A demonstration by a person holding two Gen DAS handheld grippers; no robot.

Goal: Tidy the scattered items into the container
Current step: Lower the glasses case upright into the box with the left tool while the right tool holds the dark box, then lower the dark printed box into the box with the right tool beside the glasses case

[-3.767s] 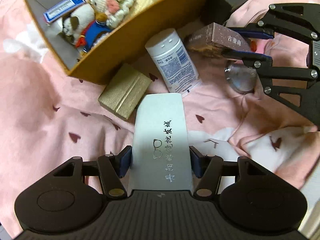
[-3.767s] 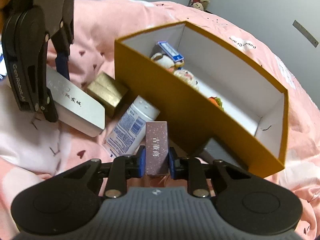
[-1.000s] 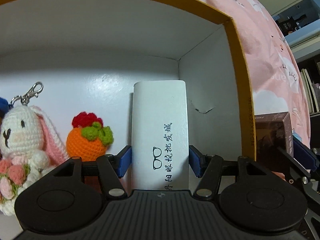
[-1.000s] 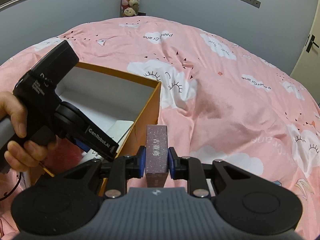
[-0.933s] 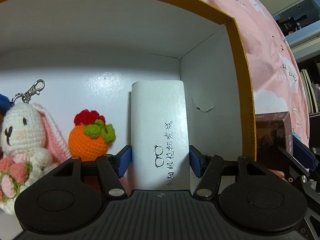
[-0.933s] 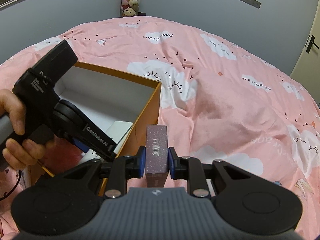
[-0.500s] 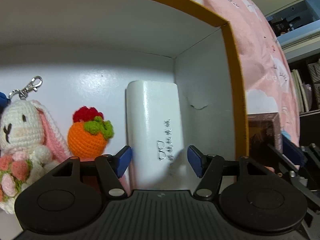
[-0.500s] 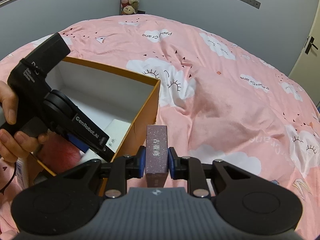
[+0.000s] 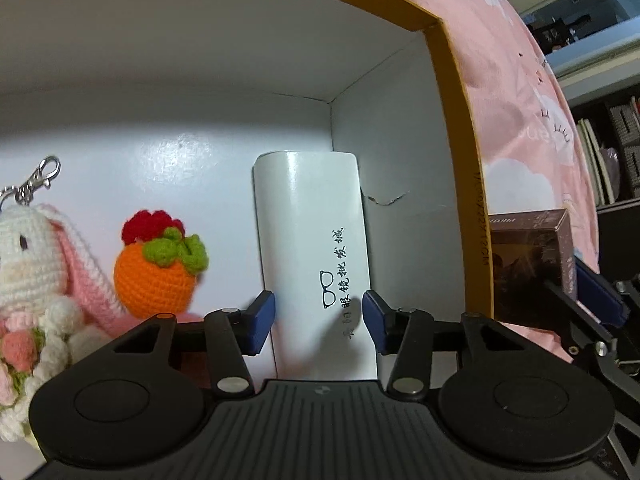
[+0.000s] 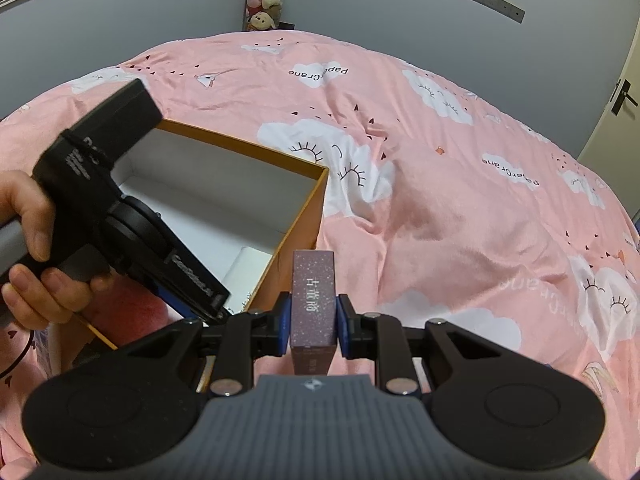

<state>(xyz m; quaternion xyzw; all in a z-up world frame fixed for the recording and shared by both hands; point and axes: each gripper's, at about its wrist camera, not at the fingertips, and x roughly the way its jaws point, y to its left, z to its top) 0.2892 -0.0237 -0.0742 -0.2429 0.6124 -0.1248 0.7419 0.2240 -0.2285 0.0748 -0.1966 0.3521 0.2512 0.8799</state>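
Inside the box (image 9: 456, 128), the white case (image 9: 312, 240) lies flat against its right wall. The left tool (image 9: 318, 316) is closing above it, pads clear; withdrawing, it could snag the case. Just outside that wall, the right tool (image 10: 312, 320) clamps one brown carton (image 10: 313, 300), which could clip the rim. Two crochet toys, one case inside.

Black ribbed left gripper (image 9: 319, 320), blue-padded fingers (image 9: 261, 322), silver screws; matching right gripper (image 10: 311, 326)

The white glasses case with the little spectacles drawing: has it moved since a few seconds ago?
Yes. The white glasses case has gone from the pink bedspread into the orange box, lying in its right corner.
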